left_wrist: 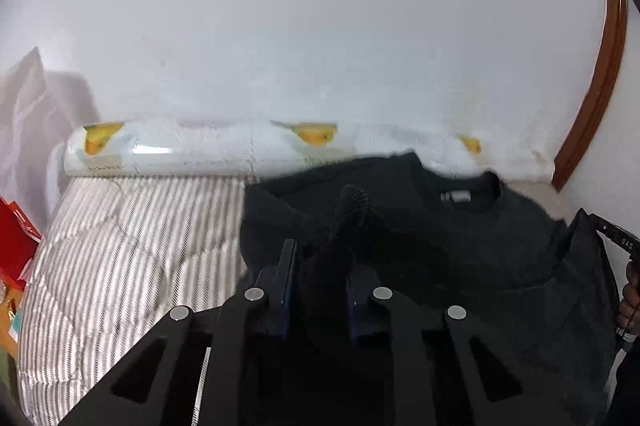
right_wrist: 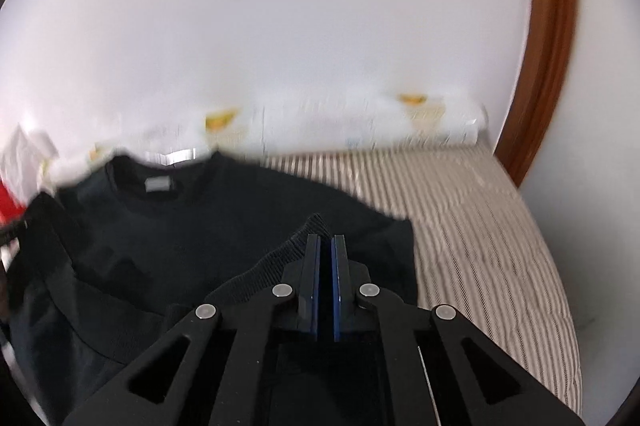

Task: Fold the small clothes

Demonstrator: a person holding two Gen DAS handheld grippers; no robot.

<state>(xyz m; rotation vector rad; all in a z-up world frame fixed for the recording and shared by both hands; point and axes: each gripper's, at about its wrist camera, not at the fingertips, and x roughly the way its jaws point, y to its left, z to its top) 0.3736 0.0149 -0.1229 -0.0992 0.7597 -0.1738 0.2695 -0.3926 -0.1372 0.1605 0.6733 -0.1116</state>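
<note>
A black sweater (left_wrist: 460, 238) lies neck-away on the striped bedspread (left_wrist: 120, 250), and each gripper pinches part of its ribbed hem, lifted, I'd judge, to carry the bottom edge toward the collar. The left gripper (left_wrist: 320, 258) has its fingers apart around a thick bunch of knit, while the right gripper (right_wrist: 326, 246) is pressed nearly together on a thin edge. Only the left view shows the red bag (left_wrist: 16, 246); the right view shows bare bedspread beyond the sweater's side.

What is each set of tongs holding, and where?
Both tongs, left and right, pinch the black sweater by its ribbed edge.
</note>
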